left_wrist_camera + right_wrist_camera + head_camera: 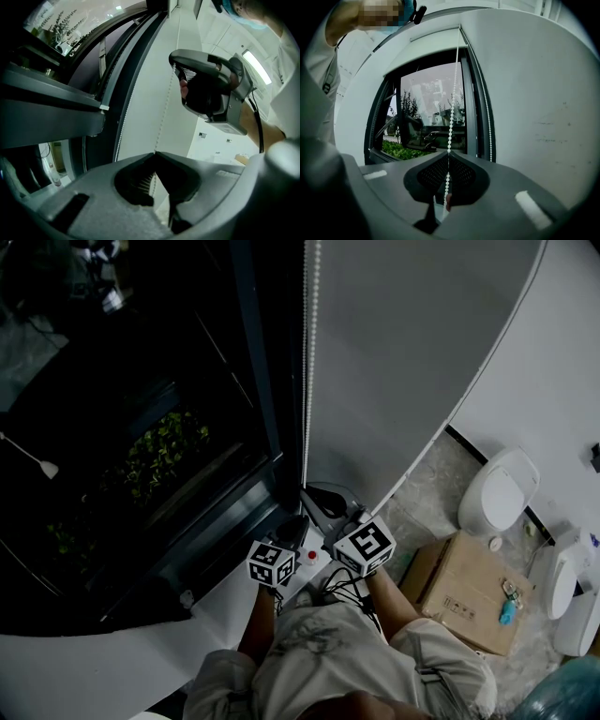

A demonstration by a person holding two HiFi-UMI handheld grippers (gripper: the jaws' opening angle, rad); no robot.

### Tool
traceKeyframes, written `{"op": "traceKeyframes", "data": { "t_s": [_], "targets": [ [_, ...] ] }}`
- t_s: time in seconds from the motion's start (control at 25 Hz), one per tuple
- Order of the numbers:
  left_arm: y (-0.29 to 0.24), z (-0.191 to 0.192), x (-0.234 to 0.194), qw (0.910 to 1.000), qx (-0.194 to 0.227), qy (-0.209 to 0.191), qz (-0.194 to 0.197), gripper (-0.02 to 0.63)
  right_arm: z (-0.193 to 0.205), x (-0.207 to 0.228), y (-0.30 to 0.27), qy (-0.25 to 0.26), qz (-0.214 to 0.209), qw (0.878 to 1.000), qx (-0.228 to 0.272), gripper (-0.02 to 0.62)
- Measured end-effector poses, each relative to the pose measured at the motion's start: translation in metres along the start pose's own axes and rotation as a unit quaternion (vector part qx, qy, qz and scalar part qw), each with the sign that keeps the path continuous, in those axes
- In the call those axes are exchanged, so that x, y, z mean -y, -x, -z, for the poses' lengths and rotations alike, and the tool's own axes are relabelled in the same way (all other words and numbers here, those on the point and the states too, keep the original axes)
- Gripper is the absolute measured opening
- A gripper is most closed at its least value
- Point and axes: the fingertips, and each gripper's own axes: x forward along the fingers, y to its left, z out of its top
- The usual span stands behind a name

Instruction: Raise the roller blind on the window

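The left claw and the right claw are both clamped on the bead chain beside the window frame. A skewed or too hard pull could let beads slip, or snap it.

Dim fisheye frames, dark vignetted corners, daylight through the window.

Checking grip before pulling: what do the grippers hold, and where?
The left gripper and the right gripper each pinch the blind's bead chain at their jaw tips, on its hanging strand.
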Motion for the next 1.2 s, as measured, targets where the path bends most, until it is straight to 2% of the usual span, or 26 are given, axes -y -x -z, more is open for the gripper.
{"op": "traceKeyframes", "data": {
  "t_s": [0.28, 0.64, 0.84, 1.2],
  "targets": [
    [0.003, 0.018, -0.002, 0.9998, -0.015, 0.009, -0.004, 0.015, 0.018, 0.000, 0.003, -0.008, 0.005, 1.000, -0.016, 0.011],
    [0.019, -0.005, 0.000, 0.9999, 0.010, 0.008, -0.010, 0.021, 0.020, 0.000, 0.001, -0.003, -0.001, 1.000, -0.018, 0.011],
    [0.035, -0.042, 0.011, 0.9991, 0.043, -0.001, -0.002, 0.065, 0.020, 0.003, 0.000, -0.002, 0.000, 1.000, -0.019, 0.011],
    [0.066, -0.150, 0.037, 0.9900, 0.129, -0.051, 0.028, 0.091, 0.021, 0.006, 0.003, -0.002, 0.003, 1.000, -0.018, 0.011]
  ]
}}
